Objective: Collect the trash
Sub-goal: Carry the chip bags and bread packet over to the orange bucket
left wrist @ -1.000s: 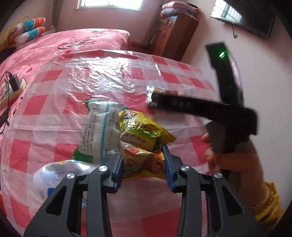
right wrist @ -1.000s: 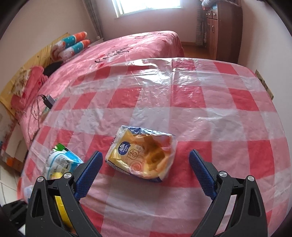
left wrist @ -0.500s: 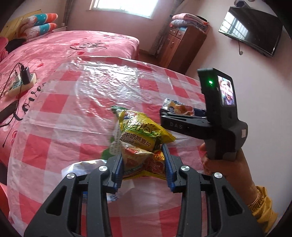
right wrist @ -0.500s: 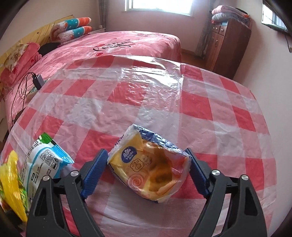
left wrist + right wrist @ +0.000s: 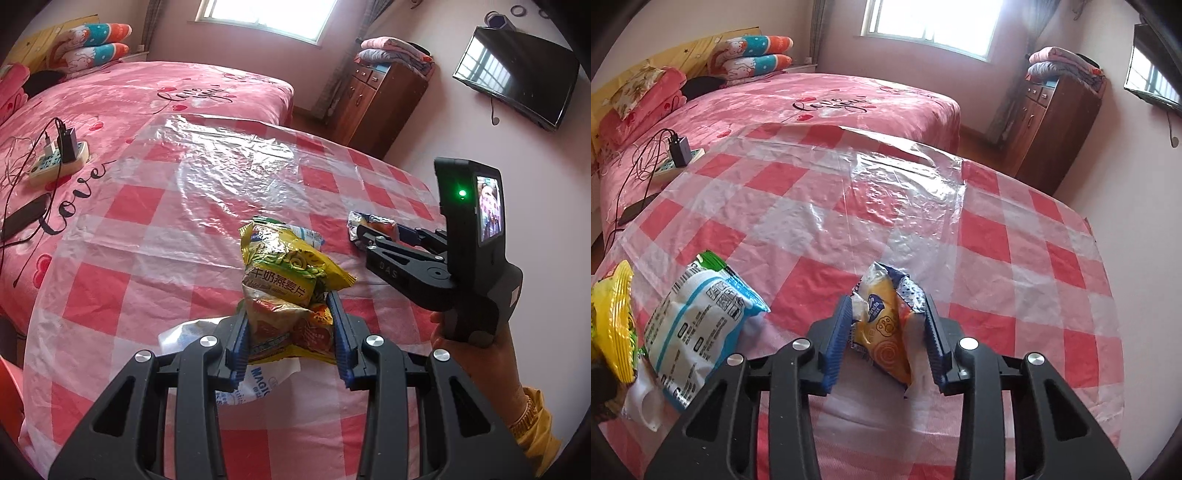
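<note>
- Two grips: left gripper (image 5: pixel 290 334) is clamped on a crumpled bunch of yellow-green and orange foil snack wrappers (image 5: pixel 291 280), likely gathered into one load.
- Right gripper (image 5: pixel 886 332) has just been closing; its jaws now pinch a squashed yellow-and-blue plastic wrapper (image 5: pixel 886 325).
- White-and-blue printed pouch (image 5: pixel 698 328) hangs in the left bunch.
- Surface: red-checked cloth under clear plastic sheet (image 5: pixel 905 206); pink bed (image 5: pixel 820 99) behind.

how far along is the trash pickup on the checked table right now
Partway. The left gripper is shut on a bunch of wrappers with the yellow oat packet on top. The right gripper, whose jaws have just been closing, now pinches the yellow and blue wrapper. No bin is in view, so dropping them off remains.
</note>
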`<state>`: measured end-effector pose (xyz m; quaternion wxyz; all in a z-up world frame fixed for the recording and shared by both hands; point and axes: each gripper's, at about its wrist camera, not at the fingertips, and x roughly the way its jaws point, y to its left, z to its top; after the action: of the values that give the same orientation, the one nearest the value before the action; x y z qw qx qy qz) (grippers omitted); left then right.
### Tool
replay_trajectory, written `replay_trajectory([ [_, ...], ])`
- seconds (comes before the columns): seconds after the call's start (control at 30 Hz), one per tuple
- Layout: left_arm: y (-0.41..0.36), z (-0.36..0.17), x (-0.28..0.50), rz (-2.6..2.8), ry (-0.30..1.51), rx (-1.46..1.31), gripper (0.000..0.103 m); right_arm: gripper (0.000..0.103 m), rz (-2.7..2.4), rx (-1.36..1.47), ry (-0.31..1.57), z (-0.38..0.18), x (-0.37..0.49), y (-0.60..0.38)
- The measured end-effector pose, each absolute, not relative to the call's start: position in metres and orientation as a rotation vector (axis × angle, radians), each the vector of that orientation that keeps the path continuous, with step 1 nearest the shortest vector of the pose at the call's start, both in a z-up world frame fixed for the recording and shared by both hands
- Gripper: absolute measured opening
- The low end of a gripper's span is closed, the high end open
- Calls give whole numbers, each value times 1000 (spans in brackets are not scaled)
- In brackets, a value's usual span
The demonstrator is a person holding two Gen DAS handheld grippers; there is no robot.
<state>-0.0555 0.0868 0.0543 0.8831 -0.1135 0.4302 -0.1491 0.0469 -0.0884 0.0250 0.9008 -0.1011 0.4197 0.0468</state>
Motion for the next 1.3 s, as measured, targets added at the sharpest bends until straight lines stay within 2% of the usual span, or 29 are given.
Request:
replay_trajectory([
  [0.07, 89, 54, -59, -308, 897, -243, 40, 30, 93, -213, 860, 27, 43, -88],
  [0.1, 90, 54, -60, -308, 898, -244, 40, 10, 84, -221, 857, 28, 40, -89],
  [0.33, 96, 56, -69, -309, 896, -248, 40, 11, 149, -111, 908, 28, 27, -104],
  [0.6, 108, 51, -81, -307, 905, -261, 40, 14, 362, 153, 1087, 24, -14, -129],
  [0.67, 111, 50, -84, -309, 907, -263, 40, 22, 389, 166, 1107, 25, -28, -128],
  [0.73, 114, 49, -85, -312, 905, -268, 40, 55, 410, 129, 1092, 30, -44, -122],
  [0.8, 116, 49, -87, -318, 901, -272, 40, 75, 395, 86, 1054, 37, -52, -118],
  [0.93, 119, 50, -91, -332, 893, -280, 40, 82, 404, 17, 990, 45, -52, -108],
  [1.2, 131, 50, -100, -350, 879, -301, 40, 83, 466, -99, 983, 19, -49, -84],
  [1.3, 136, 48, -104, -350, 882, -308, 40, 81, 408, -191, 967, 16, -56, -75],
])
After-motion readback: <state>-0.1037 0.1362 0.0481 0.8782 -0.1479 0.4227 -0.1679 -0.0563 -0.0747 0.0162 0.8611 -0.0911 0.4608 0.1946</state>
